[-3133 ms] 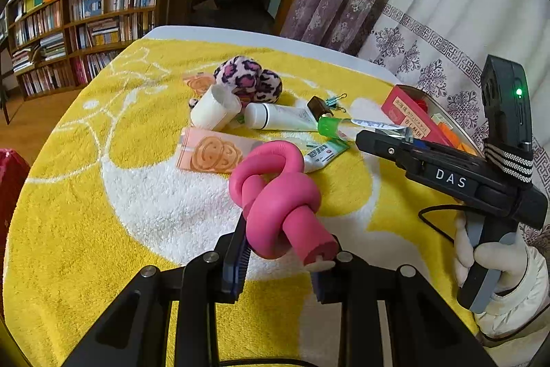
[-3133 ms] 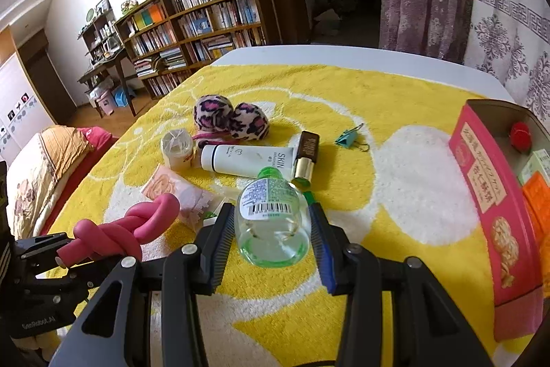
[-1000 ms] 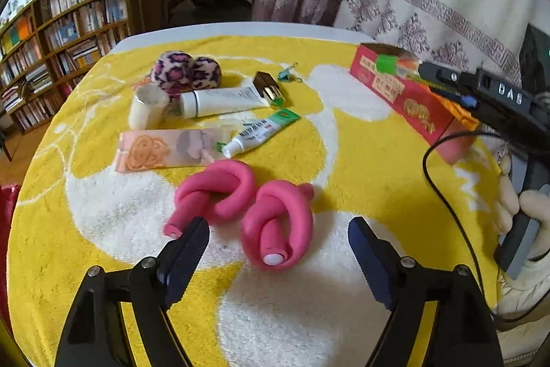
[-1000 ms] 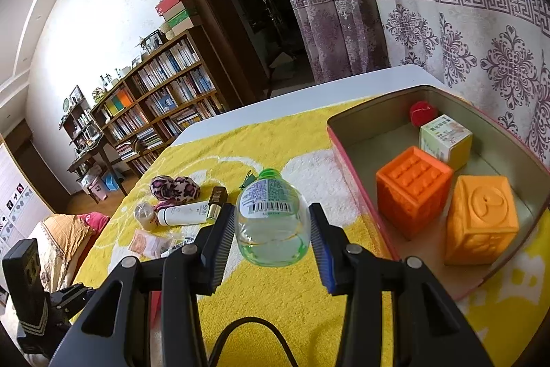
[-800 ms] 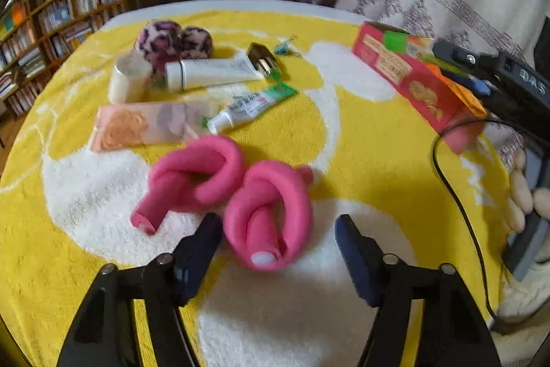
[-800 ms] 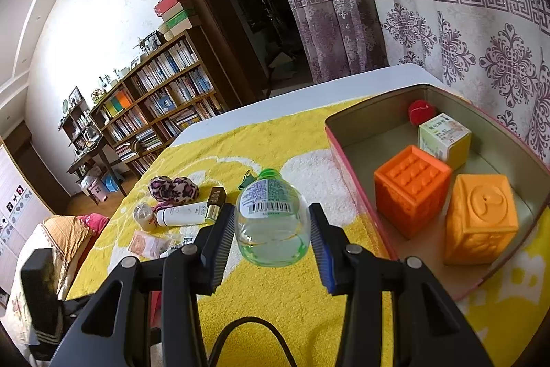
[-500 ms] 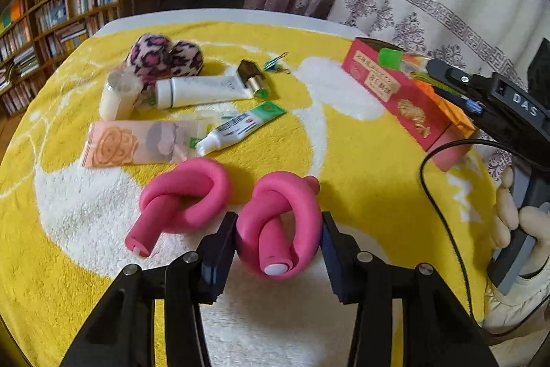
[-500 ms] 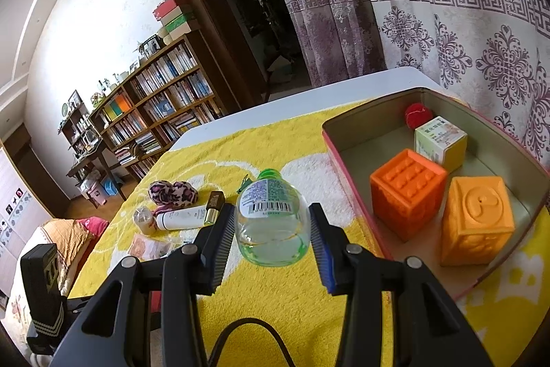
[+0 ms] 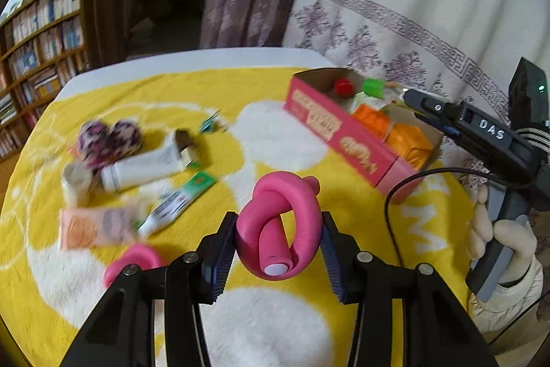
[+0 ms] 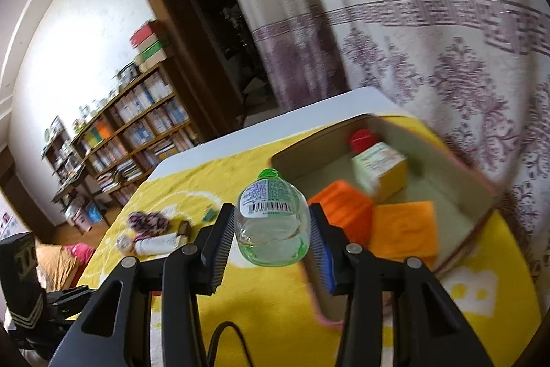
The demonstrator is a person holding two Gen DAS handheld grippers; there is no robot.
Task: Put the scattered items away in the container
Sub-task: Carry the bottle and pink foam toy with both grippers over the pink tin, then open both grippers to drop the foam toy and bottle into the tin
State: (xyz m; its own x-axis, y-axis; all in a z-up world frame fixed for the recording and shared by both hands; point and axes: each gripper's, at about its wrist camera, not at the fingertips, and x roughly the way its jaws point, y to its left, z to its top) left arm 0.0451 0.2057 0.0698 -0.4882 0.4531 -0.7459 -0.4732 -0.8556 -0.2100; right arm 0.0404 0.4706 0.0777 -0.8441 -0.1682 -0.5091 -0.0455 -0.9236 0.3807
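Note:
My left gripper [image 9: 278,250] is shut on a pink knotted foam toy [image 9: 280,215], held just above the yellow towel. A second pink loop [image 9: 132,263] lies low beside my left finger; whether it joins the held piece I cannot tell. My right gripper [image 10: 271,239] is shut on a clear bottle with a green cap [image 10: 271,222], held up at the near left edge of the pink box [image 10: 309,157]. Two orange blocks [image 10: 347,212], a small carton [image 10: 381,167] and a red ball [image 10: 361,136] sit in the box. In the left wrist view the box [image 9: 343,140] stands at the right.
On the towel's left lie a leopard plush [image 9: 110,140], a white tube [image 9: 144,167], a small green-ended tube [image 9: 178,202], a peach packet [image 9: 92,229], a white jar [image 9: 75,183] and a binder clip [image 9: 209,126]. A curtain hangs behind the box; bookshelves stand far left.
My left jaws closed on the pink toy and lifted it off the towel toward the box. My right gripper carried the bottle closer to the box.

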